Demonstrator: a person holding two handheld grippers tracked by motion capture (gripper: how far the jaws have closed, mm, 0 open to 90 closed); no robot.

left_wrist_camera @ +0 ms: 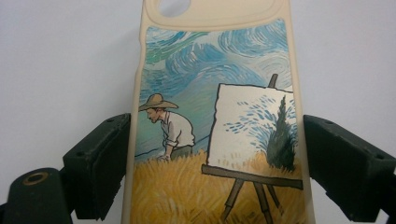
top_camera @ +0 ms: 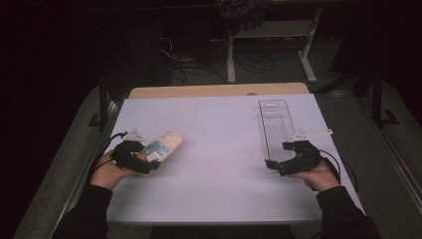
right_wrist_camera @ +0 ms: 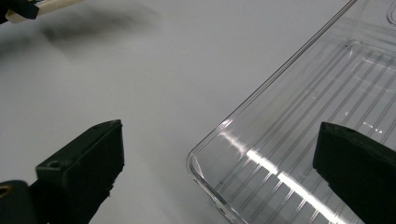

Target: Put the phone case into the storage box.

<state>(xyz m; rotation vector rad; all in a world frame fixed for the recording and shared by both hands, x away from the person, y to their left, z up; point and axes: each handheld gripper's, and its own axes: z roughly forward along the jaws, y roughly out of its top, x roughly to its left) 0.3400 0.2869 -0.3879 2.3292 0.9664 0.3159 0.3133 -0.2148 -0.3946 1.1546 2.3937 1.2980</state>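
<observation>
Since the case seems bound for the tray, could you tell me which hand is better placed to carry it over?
Probably left: the left gripper already clamps the cream painted phone case. The right gripper is open at the clear ribbed plastic tray.

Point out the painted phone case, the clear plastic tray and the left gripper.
painted phone case point(left_wrist_camera: 215, 140), left gripper view, on its printed back.
clear plastic tray point(top_camera: 275, 127), high view, on its ribbed floor.
left gripper point(top_camera: 144, 162), high view, between its fingertips.
</observation>
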